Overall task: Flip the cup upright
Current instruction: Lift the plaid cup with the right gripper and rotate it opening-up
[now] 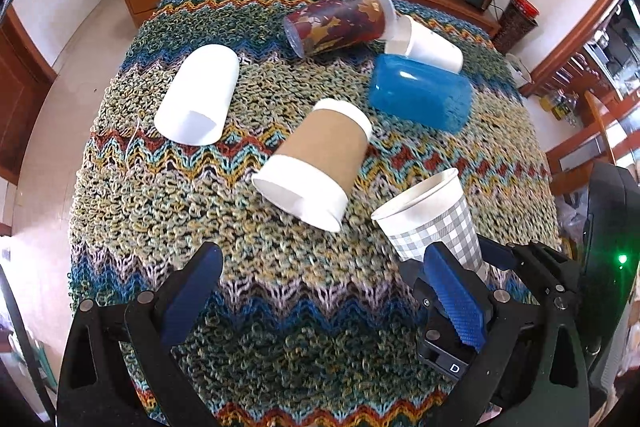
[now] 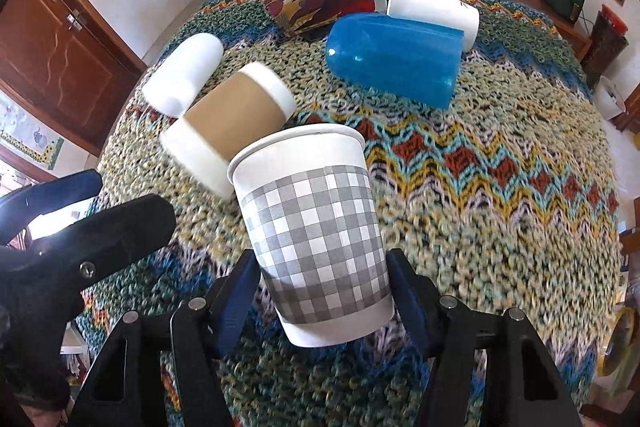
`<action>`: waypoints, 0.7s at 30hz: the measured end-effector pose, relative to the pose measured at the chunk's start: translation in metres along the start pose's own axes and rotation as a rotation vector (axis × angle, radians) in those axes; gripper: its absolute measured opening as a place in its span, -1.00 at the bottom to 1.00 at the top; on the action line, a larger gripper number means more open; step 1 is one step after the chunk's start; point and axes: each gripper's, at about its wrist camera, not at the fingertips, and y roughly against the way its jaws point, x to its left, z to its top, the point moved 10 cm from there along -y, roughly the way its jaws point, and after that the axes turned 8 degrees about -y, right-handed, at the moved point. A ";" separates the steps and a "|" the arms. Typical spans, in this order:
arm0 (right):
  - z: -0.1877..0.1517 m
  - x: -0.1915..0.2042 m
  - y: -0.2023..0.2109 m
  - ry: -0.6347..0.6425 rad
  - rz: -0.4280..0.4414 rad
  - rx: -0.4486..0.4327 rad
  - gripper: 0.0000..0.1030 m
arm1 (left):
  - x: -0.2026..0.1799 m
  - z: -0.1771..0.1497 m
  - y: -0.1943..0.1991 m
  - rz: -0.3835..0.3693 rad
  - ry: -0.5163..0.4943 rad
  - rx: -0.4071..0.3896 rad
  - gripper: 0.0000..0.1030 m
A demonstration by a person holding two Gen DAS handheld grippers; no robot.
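Sleeved cup on its side just behind tool-held checked cup.

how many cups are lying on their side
5. White cup far left, sleeved cup at centre, blue cup right of centre, red cup and small white cup at the back. The checked cup is held near upright.

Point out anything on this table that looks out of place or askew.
Five cups lie on their sides on the knitted cloth: white cup, kraft-sleeved cup, blue plastic cup, red printed cup, small white cup. The checked cup tilts between the right gripper fingers.
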 end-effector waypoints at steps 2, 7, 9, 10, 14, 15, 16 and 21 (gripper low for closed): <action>-0.009 0.001 0.006 -0.004 0.001 -0.002 0.27 | -0.003 -0.005 0.004 -0.006 -0.010 0.001 0.96; -0.032 0.001 0.020 -0.020 -0.037 -0.027 0.27 | -0.011 -0.022 0.016 -0.009 -0.040 -0.003 0.96; -0.041 0.001 0.026 -0.036 -0.039 -0.032 0.27 | -0.013 -0.029 0.021 -0.010 -0.050 -0.005 0.96; -0.045 0.001 0.028 -0.045 -0.039 -0.033 0.27 | -0.015 -0.034 0.023 -0.012 -0.056 -0.004 0.96; -0.058 -0.002 0.040 -0.082 -0.038 -0.043 0.27 | -0.016 -0.050 0.027 -0.017 -0.070 0.001 0.96; -0.061 -0.002 0.041 -0.088 -0.039 -0.046 0.27 | -0.017 -0.054 0.028 -0.022 -0.071 0.001 0.96; -0.064 -0.002 0.043 -0.092 -0.039 -0.047 0.27 | -0.018 -0.058 0.029 -0.029 -0.071 0.001 0.96; -0.078 0.003 0.044 -0.102 -0.048 -0.047 0.27 | -0.021 -0.070 0.034 -0.034 -0.072 -0.008 0.96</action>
